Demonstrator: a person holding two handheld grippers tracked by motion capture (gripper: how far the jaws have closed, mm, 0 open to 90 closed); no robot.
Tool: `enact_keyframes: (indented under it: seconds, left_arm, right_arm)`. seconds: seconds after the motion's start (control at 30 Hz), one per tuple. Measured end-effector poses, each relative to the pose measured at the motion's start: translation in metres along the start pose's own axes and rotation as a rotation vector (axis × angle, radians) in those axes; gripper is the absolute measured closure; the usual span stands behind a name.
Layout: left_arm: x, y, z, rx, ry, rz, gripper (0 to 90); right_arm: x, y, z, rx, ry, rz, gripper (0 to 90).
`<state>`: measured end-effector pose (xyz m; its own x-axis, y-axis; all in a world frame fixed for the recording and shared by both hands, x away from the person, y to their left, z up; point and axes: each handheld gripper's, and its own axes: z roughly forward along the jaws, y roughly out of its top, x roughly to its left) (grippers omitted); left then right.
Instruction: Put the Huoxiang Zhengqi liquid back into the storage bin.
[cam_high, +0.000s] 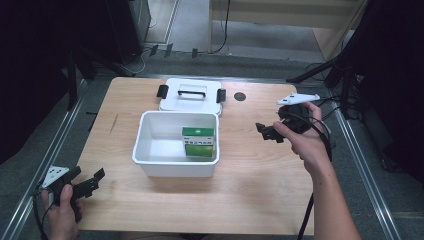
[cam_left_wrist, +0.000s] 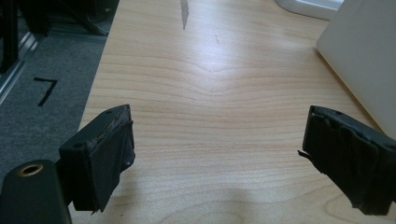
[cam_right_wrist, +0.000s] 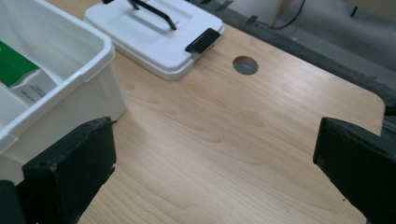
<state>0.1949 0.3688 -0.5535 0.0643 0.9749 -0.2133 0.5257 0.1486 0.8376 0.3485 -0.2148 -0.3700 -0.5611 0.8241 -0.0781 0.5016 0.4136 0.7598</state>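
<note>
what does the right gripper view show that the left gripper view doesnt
Right gripper view: the white lid with its black handle and latch, a round hole in the table, and a green and white box inside the white bin.
Left gripper view: the grey floor with a black mark beside the table edge, and a dark streak in the wood.
Both: a pair of open black jaws with nothing between them, over the wooden table, and some of the bin's wall.

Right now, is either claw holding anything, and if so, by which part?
Nothing is held. The left claw is open over bare wooden table; the right claw is open beside the white plastic box.
</note>
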Motion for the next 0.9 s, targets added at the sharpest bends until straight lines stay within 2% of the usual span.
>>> enact_keyframes:
  seconds: [0.2,0.27,0.3,0.37,0.4,0.47,0.53,0.57,0.63,0.67,0.7,0.73,0.8,0.87,0.9]
  left_arm:
    - [0.000,0.000,0.000,-0.004,-0.002,0.000,9.9]
    - [0.000,0.000,0.000,-0.003,-0.004,0.003,9.9]
    - [0.000,0.000,0.000,-0.004,-0.003,-0.001,9.9]
    - [0.000,0.000,0.000,-0.004,-0.002,-0.001,9.9]
    - [0.000,0.000,0.000,-0.004,-0.003,0.000,9.9]
    - [0.000,0.000,0.000,-0.004,-0.002,-0.002,9.9]
    - [0.000,0.000,0.000,-0.005,-0.003,-0.003,9.9]
    - [0.000,0.000,0.000,-0.006,-0.003,-0.004,9.9]
    - [0.000,0.000,0.000,-0.007,-0.004,-0.004,9.9]
    - [0.001,0.000,-0.001,-0.007,-0.004,-0.004,9.9]
    - [0.001,0.000,-0.001,-0.008,-0.003,-0.006,9.9]
    - [0.001,0.000,-0.001,-0.008,-0.003,-0.006,9.9]
    - [0.001,0.000,-0.001,-0.008,-0.003,-0.005,9.9]
    - [0.001,0.000,-0.001,-0.008,-0.003,-0.005,9.9]
    - [0.001,0.000,-0.001,-0.009,-0.003,-0.006,9.9]
  right_arm:
    - [-0.010,-0.030,-0.009,-0.088,-0.048,0.053,0.0]
    - [-0.013,-0.041,-0.012,-0.122,-0.067,0.056,0.0]
    - [-0.015,-0.054,-0.013,-0.142,-0.079,0.062,0.0]
    - [-0.018,-0.064,-0.014,-0.157,-0.093,0.067,0.0]
    - [-0.018,-0.064,-0.014,-0.157,-0.093,0.067,0.0]
    - [-0.022,-0.081,-0.015,-0.177,-0.107,0.103,0.0]
    - [-0.024,-0.090,-0.015,-0.173,-0.105,0.123,0.0]
    - [-0.024,-0.090,-0.015,-0.173,-0.105,0.123,0.0]
    - [-0.027,-0.106,-0.015,-0.177,-0.108,0.132,0.0]
    - [-0.027,-0.106,-0.015,-0.177,-0.108,0.132,0.0]
    - [-0.029,-0.117,-0.014,-0.179,-0.123,0.144,0.0]
    - [-0.029,-0.117,-0.014,-0.179,-0.123,0.144,0.0]
    - [-0.032,-0.133,-0.013,-0.185,-0.127,0.170,0.0]
    - [-0.033,-0.139,-0.013,-0.185,-0.123,0.182,0.0]
    - [-0.034,-0.149,-0.013,-0.185,-0.131,0.192,0.0]
